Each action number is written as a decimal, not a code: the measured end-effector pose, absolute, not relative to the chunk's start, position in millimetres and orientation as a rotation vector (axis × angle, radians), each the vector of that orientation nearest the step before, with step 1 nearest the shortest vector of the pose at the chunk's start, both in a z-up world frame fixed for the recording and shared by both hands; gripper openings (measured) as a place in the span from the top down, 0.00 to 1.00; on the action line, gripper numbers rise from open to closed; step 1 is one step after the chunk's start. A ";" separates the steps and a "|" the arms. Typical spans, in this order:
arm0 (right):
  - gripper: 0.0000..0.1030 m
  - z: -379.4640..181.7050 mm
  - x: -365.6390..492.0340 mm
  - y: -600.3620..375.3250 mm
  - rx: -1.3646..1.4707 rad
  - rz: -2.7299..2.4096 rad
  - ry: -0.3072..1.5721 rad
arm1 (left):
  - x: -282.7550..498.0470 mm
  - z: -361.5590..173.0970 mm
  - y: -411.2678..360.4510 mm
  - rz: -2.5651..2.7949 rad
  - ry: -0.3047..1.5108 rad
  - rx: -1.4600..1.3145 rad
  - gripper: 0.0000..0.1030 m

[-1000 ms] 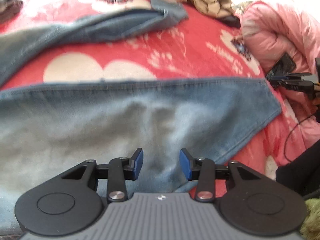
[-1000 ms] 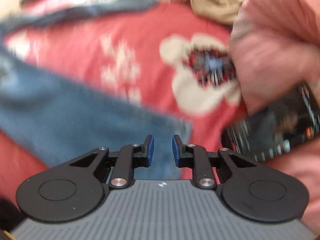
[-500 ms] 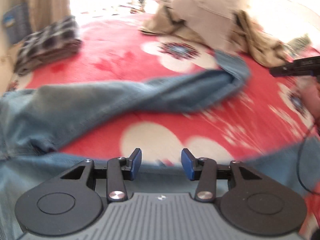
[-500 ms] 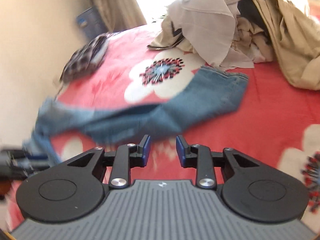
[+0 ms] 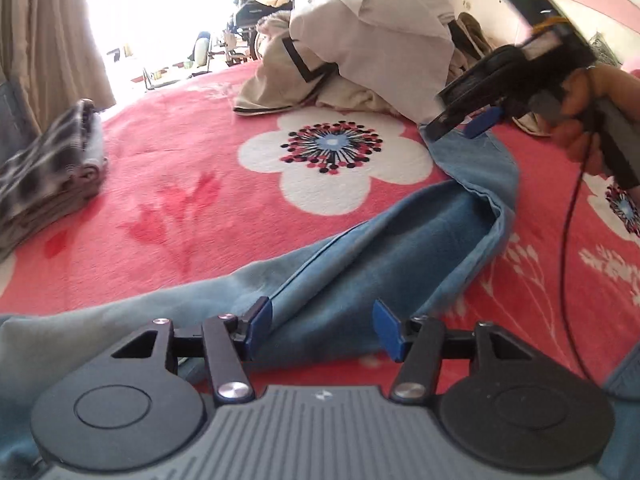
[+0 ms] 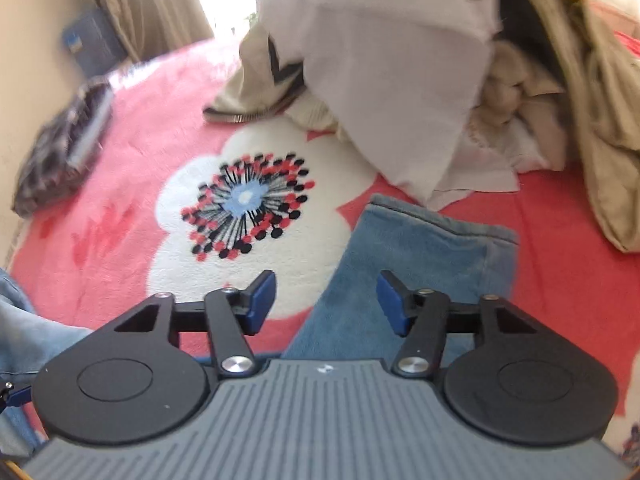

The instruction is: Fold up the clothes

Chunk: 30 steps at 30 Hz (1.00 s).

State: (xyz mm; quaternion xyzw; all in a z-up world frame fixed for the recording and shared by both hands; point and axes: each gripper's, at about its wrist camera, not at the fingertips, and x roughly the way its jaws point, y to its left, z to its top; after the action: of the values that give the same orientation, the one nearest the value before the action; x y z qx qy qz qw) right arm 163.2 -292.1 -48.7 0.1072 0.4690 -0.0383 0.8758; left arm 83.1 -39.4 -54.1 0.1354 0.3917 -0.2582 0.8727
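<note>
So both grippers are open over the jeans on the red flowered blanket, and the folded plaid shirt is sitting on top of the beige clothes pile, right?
Not quite. The plaid shirt lies apart from the beige clothes pile, alone on the red flowered blanket, as the left wrist view shows. The rest holds: left gripper and right gripper are open over the jeans.

Red floral blanket [image 5: 168, 168]: jeans [image 5: 360, 264], beige clothes heap [image 5: 372, 40], folded plaid garment [image 5: 44, 172]
</note>
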 end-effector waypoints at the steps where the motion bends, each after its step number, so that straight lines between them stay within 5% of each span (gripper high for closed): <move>1: 0.43 -55.5 169.9 -291.0 0.209 -0.101 0.997 | 86.8 -56.0 -42.8 -0.536 0.816 0.273 0.45; 4: 0.45 -75.6 188.6 -288.5 0.165 -0.162 1.045 | 96.3 -59.5 -53.4 -0.521 0.797 0.258 0.47; 8: 0.93 -83.4 182.6 -305.8 0.194 -0.176 1.022 | 104.7 -65.6 -71.8 -0.529 0.783 0.296 0.54; 9: 0.94 -78.3 177.3 -310.6 0.212 -0.181 1.002 | 105.9 -67.1 -74.8 -0.529 0.780 0.302 0.56; 14: 0.95 -54.9 106.0 -335.7 0.313 -0.192 0.900 | 110.1 -69.2 -76.7 -0.526 0.782 0.259 0.68; 22: 0.94 -35.5 -32.4 -382.4 0.517 -0.265 0.818 | 107.1 -72.5 -74.3 -0.522 0.779 0.245 0.68; 25: 0.88 -58.7 -64.9 -396.8 0.619 -0.348 0.924 | 108.3 -73.7 -74.9 -0.520 0.778 0.242 0.69; 30: 0.85 -29.1 -78.1 -387.2 0.517 -0.311 0.902 | 110.5 -75.8 -78.1 -0.537 0.772 0.266 0.69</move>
State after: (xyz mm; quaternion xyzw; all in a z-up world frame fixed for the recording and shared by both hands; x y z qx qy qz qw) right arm -78.0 -387.2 -29.1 0.2462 0.4293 -0.1481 0.8563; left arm 110.5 -78.1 -75.8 0.1277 0.3710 -0.2578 0.8829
